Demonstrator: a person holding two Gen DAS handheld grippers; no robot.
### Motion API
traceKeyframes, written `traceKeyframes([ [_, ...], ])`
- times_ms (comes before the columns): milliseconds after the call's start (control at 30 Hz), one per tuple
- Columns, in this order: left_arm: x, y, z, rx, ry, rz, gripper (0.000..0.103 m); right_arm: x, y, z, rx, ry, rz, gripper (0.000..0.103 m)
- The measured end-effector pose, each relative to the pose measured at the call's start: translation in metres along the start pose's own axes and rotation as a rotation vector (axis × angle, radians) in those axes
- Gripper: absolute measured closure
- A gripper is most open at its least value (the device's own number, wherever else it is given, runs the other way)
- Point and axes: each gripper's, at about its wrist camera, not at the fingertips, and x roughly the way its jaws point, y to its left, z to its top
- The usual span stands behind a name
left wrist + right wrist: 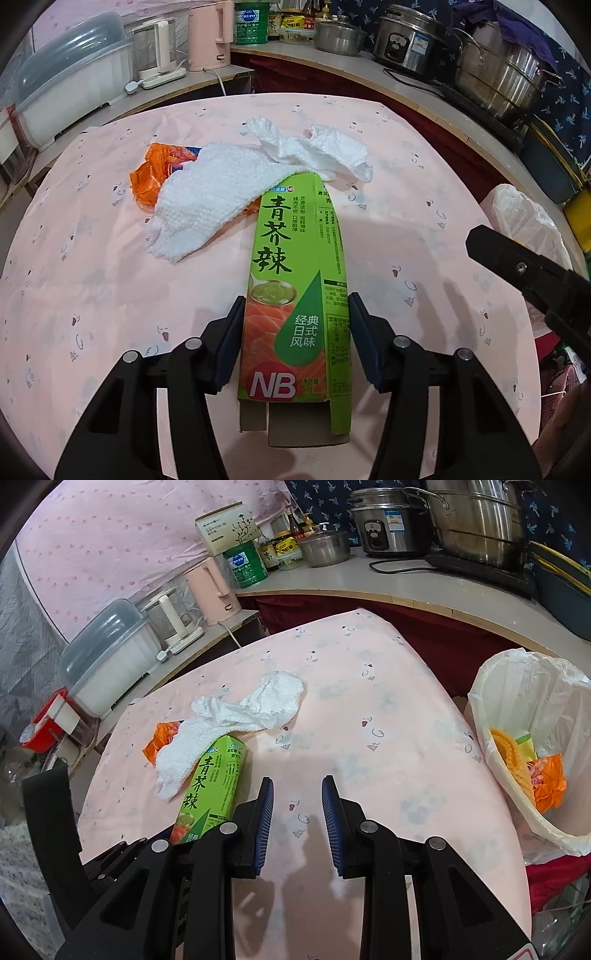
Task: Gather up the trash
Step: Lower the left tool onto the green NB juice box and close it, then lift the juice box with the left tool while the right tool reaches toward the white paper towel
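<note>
A: What does your left camera give you?

B: Your left gripper has the green carton between its jaws, both pads against the carton's sides, so it grips it. The carton lies flat on the pink cloth, its far end under a white rag; an orange wrapper and a tissue sit just beyond. Behind the table a counter carries steel pots (and a pink kettle).

A: And your right one?

B: Your right gripper hangs over bare cloth, jaws apart, nothing between them. The carton shows to its left. At the table's right edge stands a bin lined with a white bag, orange scraps already inside.
</note>
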Motion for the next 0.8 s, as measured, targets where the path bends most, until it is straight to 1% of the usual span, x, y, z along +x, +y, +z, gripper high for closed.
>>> traceKeyframes([
  [200,-0.026,0.010,-0.001,-0.035,-0.030,-0.004,0.051,-0.004,0.010,-0.001,-0.015,-0.007,0.009,0.076],
  [367,-0.047,0.027,-0.001,-0.076,-0.061,0.004,0.052,-0.003,0.023,0.000,-0.034,-0.007,0.024,0.076],
  [633,-0.073,0.067,0.004,-0.167,-0.111,0.037,0.052,0.010,0.048,0.002,-0.072,0.009,0.052,0.076],
  [800,-0.079,0.094,0.010,-0.213,-0.137,0.079,0.052,0.027,0.058,0.011,-0.087,0.015,0.046,0.076],
])
